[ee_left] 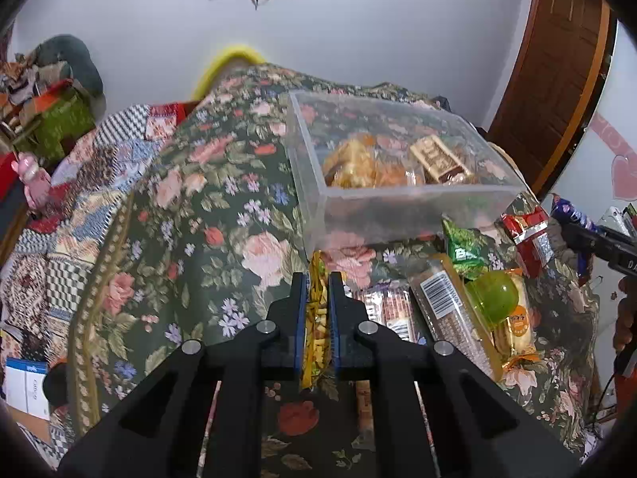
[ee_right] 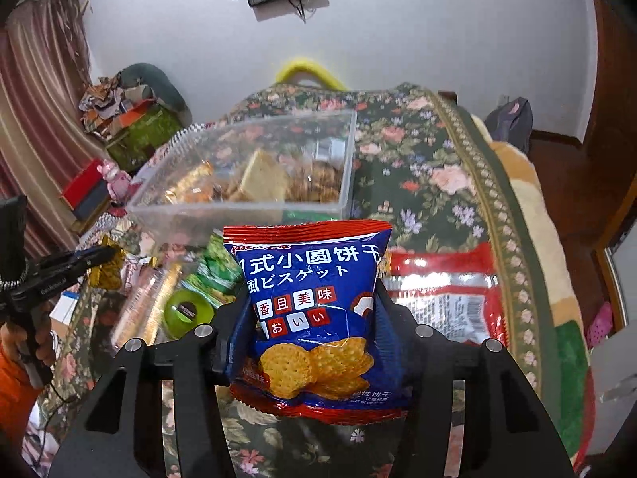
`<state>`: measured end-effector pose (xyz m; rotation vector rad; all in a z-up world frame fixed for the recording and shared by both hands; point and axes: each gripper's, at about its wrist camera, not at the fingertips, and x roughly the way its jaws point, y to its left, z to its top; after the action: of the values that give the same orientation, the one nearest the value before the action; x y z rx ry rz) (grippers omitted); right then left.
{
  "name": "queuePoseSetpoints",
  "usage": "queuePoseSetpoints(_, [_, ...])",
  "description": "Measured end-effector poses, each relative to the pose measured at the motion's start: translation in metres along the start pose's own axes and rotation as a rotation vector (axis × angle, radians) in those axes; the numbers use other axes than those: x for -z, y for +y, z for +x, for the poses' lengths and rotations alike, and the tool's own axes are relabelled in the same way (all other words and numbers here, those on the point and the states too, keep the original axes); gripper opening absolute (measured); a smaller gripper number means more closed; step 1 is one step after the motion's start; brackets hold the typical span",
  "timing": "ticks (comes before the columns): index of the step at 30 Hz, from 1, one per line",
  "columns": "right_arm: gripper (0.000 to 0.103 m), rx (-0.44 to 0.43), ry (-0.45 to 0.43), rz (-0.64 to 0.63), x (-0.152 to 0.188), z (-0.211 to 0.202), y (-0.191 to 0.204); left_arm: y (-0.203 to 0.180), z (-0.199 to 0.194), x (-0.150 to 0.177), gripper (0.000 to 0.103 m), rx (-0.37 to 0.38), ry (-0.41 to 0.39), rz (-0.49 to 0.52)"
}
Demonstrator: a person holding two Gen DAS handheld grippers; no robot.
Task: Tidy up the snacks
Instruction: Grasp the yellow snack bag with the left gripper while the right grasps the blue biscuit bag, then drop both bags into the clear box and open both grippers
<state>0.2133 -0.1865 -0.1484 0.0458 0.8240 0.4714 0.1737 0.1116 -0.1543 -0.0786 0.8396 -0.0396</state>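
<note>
My left gripper [ee_left: 317, 283] is shut on a thin yellow snack packet [ee_left: 316, 318], held edge-on just in front of the clear plastic box [ee_left: 398, 207]. The box holds several wrapped snacks and also shows in the right wrist view [ee_right: 239, 215]. My right gripper [ee_right: 310, 290] is shut on a blue and red biscuit bag [ee_right: 314, 310], held upright in front of the box. The left gripper shows in the right wrist view [ee_right: 99, 257] with the yellow packet [ee_right: 105, 273], and the right gripper shows at the far right of the left wrist view [ee_left: 565, 225].
Loose snacks lie on the floral cloth [ee_left: 199, 219]: a green packet [ee_left: 466, 251], a green round cup [ee_left: 495, 298], a barcoded clear pack [ee_left: 450, 314], a red packet [ee_left: 529, 239]. A large red bag [ee_right: 446, 294] lies right of my right gripper. Clutter sits at the far left.
</note>
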Motion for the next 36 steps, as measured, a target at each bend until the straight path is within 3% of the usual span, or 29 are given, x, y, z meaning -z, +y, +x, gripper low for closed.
queuePoseSetpoints(6, [0.050, -0.013, -0.044, -0.010, -0.009, -0.011, 0.007, 0.001, -0.020, -0.010, 0.006, 0.008, -0.040, -0.021])
queuePoseSetpoints(18, [0.050, -0.032, -0.120, -0.041, -0.045, -0.013, 0.020, -0.019, -0.050, -0.050, 0.006, 0.011, -0.141, 0.036])
queuePoseSetpoints(27, [0.050, -0.031, -0.151, -0.086, -0.077, 0.003, 0.035, -0.034, -0.034, -0.085, 0.006, 0.035, -0.177, 0.035])
queuePoseSetpoints(36, [0.050, -0.008, -0.129, -0.109, -0.102, 0.038, 0.040, -0.042, -0.003, -0.120, 0.006, 0.050, -0.193, 0.007])
